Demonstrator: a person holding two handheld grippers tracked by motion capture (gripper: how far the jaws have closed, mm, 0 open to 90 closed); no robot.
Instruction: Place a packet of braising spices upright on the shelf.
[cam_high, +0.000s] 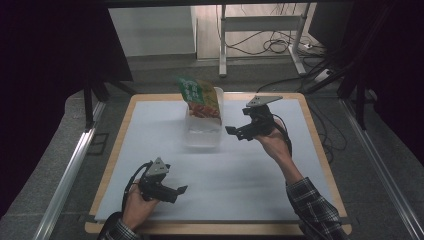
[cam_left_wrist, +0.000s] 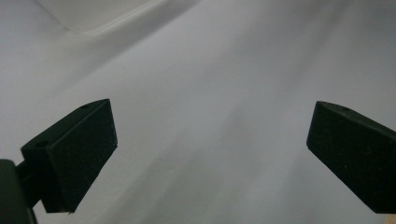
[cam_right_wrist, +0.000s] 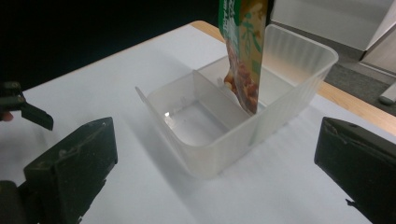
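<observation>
Tabletop (cam_high: 150, 150) carries a white sheet; near its far middle sits a clear plastic box (cam_right_wrist: 212, 154) with an inner divider. A green snack pouch (cam_high: 200, 97) stands upright in the far compartment, leaning on the far wall, top well above the rim; near compartment looks empty. Right tool (cam_high: 239, 132) hovers just beside the box on its right, jaws wide and empty, aimed at the box. Left tool (cam_high: 179, 191) rests low near the front edge, well apart from the box, jaws wide, empty, over bare sheet. Judgement: the step in hand concerns seating the pouch; to do it well, approach the pouch above the rim, close across its flat faces, keep the light box from sliding.
</observation>
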